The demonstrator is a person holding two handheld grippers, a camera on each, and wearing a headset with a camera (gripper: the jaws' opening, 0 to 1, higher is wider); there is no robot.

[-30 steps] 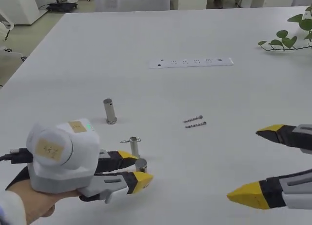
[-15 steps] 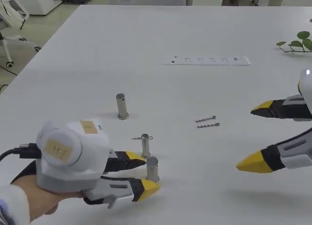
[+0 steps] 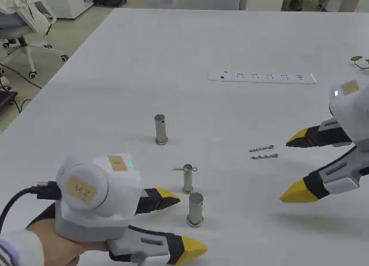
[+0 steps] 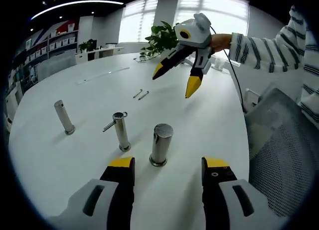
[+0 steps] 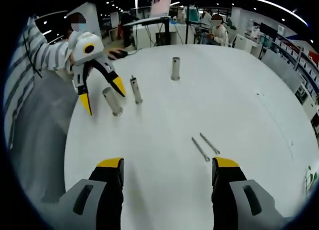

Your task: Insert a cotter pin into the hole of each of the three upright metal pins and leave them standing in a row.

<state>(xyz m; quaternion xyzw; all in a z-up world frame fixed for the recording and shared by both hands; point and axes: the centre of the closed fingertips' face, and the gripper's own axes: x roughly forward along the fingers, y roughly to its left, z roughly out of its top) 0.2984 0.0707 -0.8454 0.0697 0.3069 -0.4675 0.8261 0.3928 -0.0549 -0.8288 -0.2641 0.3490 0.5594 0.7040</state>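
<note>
Three upright metal pins stand on the white table: the far pin [image 3: 161,129], the middle pin [image 3: 187,178] with a cotter pin through its top, and the near pin [image 3: 195,209]. My left gripper [image 3: 181,224] is open, and the near pin [image 4: 160,144] stands free just ahead of its yellow tips. Two loose cotter pins [image 3: 263,152] lie side by side to the right. My right gripper [image 3: 294,165] hovers open just right of them, holding nothing. The cotter pins [image 5: 204,146] lie ahead of its tips. The left gripper view also catches the right gripper [image 4: 173,84].
A white power strip [image 3: 262,77] lies flat further back on the table. Plant leaves [image 3: 360,61] reach in at the right edge. An office chair [image 3: 23,29] stands beyond the table's left edge. People sit at a desk [image 5: 209,28] far off.
My left gripper's jaws have spread wider and drawn back a little from the near pin, which stays upright. My right gripper has risen and moved in toward the loose cotter pins. The head camera shifted.
</note>
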